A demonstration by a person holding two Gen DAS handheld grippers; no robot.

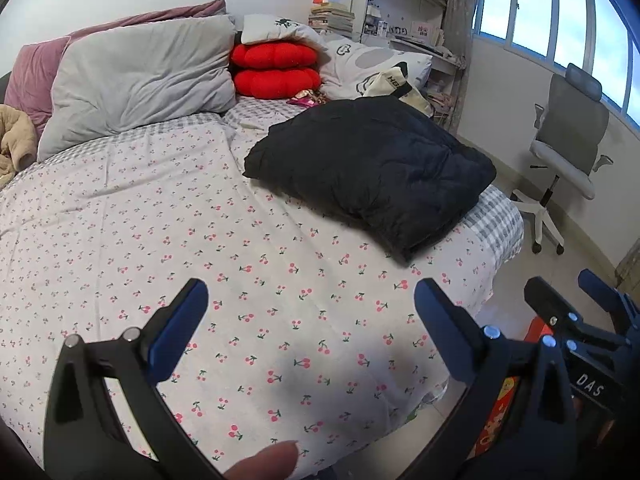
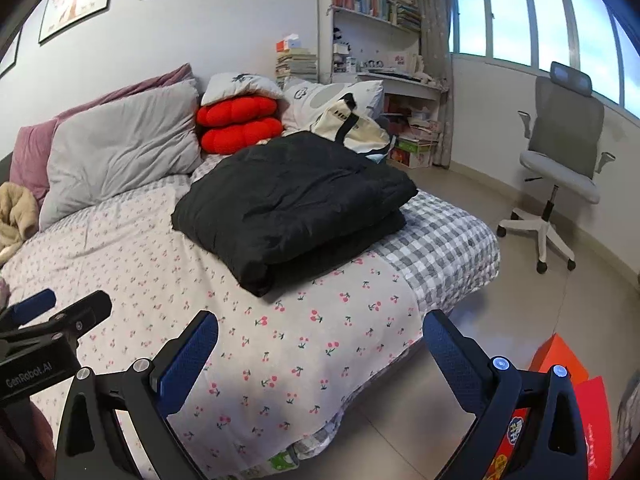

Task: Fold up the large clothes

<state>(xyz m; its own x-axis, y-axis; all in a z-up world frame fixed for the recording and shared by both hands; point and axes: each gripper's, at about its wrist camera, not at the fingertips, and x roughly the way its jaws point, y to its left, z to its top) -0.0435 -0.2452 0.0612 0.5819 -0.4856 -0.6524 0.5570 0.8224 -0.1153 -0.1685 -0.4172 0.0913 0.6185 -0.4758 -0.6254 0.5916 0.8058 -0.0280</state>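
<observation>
A black padded garment [image 1: 372, 168] [image 2: 292, 204] lies folded into a thick rectangle on the right half of the bed, over the cherry-print sheet [image 1: 180, 248] [image 2: 320, 344]. My left gripper [image 1: 310, 300] hovers open above the sheet near the bed's front edge, well short of the garment, with nothing between its fingers. My right gripper [image 2: 320, 332] is open too, held over the bed's front corner, empty. Each gripper shows at the edge of the other's view: the right gripper [image 1: 568, 300] and the left gripper [image 2: 68, 304]. A fingertip [image 1: 268, 460] shows at the bottom.
Grey pillow [image 1: 136, 80], two red cushions [image 1: 276, 68] and a cream tote bag [image 2: 356, 124] crowd the head of the bed. A beige fleece [image 1: 12, 140] lies at the left. An office chair [image 2: 560, 160] stands on the tiled floor; red bags [image 2: 572, 400] sit by the bed corner.
</observation>
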